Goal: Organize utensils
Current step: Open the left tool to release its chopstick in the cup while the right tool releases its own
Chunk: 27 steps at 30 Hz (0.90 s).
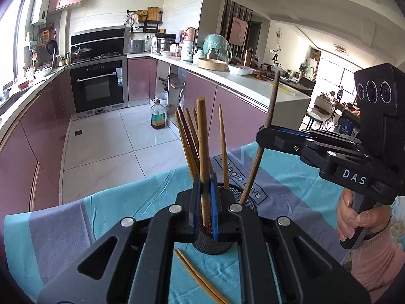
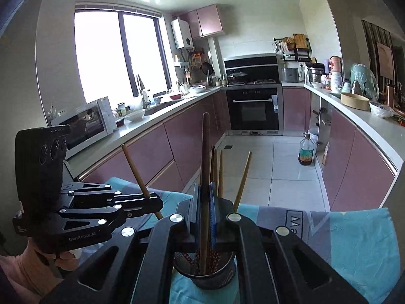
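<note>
We note the left gripper [image 1: 206,202] closed on a light bamboo chopstick [image 1: 203,136], jaws narrow, the stick standing nearly upright with its lower end inside the black mesh holder [image 1: 215,247]. In the right wrist view the same gripper [image 2: 154,201] comes in from the left, with its stick [image 2: 135,169] tilted.

We note the right gripper [image 2: 205,207] likewise clamped on a dark brown chopstick [image 2: 205,152], which runs down into the holder [image 2: 210,276]. From the left wrist view this gripper [image 1: 263,136] enters from the right, its dark stick [image 1: 272,101] leaning so that the lower end reaches the holder's rim. A hand [image 1: 354,217] in a pink sleeve [image 1: 379,263] grips its handle.

Several more bamboo chopsticks [image 1: 187,139] already stand in the holder, fanned out. Two loose chopsticks [image 1: 197,276] lie on the blue-and-grey cloth [image 1: 101,215] just near of the holder.

Farther out: white floor tiles [image 1: 106,139], an oil bottle [image 1: 158,115] on the floor, pink cabinets, a black oven [image 1: 98,86] on the far wall.
</note>
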### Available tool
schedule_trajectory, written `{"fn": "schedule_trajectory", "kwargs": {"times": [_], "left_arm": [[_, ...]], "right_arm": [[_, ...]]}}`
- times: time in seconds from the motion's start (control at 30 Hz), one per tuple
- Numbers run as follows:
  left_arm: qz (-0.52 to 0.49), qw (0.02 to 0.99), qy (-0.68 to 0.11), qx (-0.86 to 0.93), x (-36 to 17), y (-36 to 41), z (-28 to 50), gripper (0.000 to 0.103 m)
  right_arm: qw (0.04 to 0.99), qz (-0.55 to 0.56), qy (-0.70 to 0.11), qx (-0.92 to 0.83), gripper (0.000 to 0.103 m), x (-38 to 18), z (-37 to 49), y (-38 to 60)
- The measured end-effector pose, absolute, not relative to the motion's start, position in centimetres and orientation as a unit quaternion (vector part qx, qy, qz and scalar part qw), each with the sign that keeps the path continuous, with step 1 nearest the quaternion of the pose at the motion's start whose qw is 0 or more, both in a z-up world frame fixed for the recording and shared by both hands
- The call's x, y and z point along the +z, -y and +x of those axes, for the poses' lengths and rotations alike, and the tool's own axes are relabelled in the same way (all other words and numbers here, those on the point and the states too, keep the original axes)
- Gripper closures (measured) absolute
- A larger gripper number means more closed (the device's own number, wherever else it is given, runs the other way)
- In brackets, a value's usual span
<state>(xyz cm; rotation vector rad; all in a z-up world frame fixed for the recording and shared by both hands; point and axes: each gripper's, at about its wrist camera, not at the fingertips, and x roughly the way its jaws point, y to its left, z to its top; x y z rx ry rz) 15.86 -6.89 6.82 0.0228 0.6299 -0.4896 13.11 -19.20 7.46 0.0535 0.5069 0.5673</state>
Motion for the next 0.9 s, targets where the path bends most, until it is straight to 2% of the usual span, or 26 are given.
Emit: {"fn": "schedule_trajectory", "kwargs": {"times": [0.53, 0.67, 0.83, 0.9], "left_arm": [[-0.004, 0.913, -0.345, -0.216, 4.0, 6.8, 20.5, 0.094], [-0.011, 0.916, -0.342, -0.208, 3.8, 6.3, 20.6, 0.083], [-0.027, 0.92, -0.336, -0.199, 3.4, 5.0, 20.1, 0.075], [-0.033, 0.922, -0.331, -0.195, 3.2, 4.4, 19.7, 0.073]], "right_arm": [[0.929, 0.037, -0.28, 0.238, 0.096, 5.9, 15.1, 18.5], [0.932, 0.042, -0.278, 0.228, 0.084, 5.7, 15.4, 18.6], [0.934, 0.045, -0.276, 0.222, 0.082, 5.6, 15.1, 19.0], [0.935, 0.046, -0.273, 0.223, 0.078, 5.7, 14.5, 19.1]]}}
